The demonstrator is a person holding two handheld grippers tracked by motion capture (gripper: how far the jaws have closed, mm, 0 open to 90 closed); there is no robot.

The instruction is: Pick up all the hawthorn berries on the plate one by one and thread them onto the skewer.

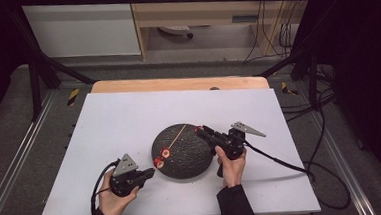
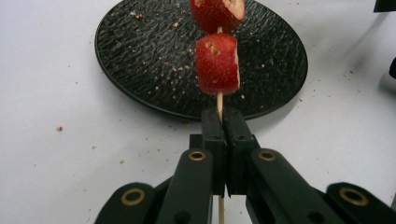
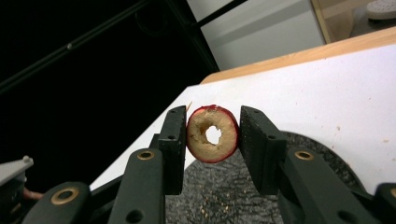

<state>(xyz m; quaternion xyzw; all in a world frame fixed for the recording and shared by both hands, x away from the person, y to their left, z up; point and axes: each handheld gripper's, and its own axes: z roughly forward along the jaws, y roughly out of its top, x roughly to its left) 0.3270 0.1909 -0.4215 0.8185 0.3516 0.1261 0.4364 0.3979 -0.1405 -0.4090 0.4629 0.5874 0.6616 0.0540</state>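
The left gripper (image 2: 223, 122) pinches the stick (image 2: 219, 100) tight over the black plate (image 2: 140, 60) so the right gripper (image 3: 212, 135), hugging a fruit ring (image 3: 212, 134), can slide it on.

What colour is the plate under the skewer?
Black, with a rough ridged texture; the plate shows best in the left gripper view.

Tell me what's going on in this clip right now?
A person is threading red fruit pieces onto a thin wooden skewer over a black plate on a white table. The left claw is shut on the skewer's lower end, with two fruit pieces already on the stick. The right claw grips a cored fruit ring between its jaws, hole facing the camera, near the skewer's far tip. The ring does not look to be on the stick yet.
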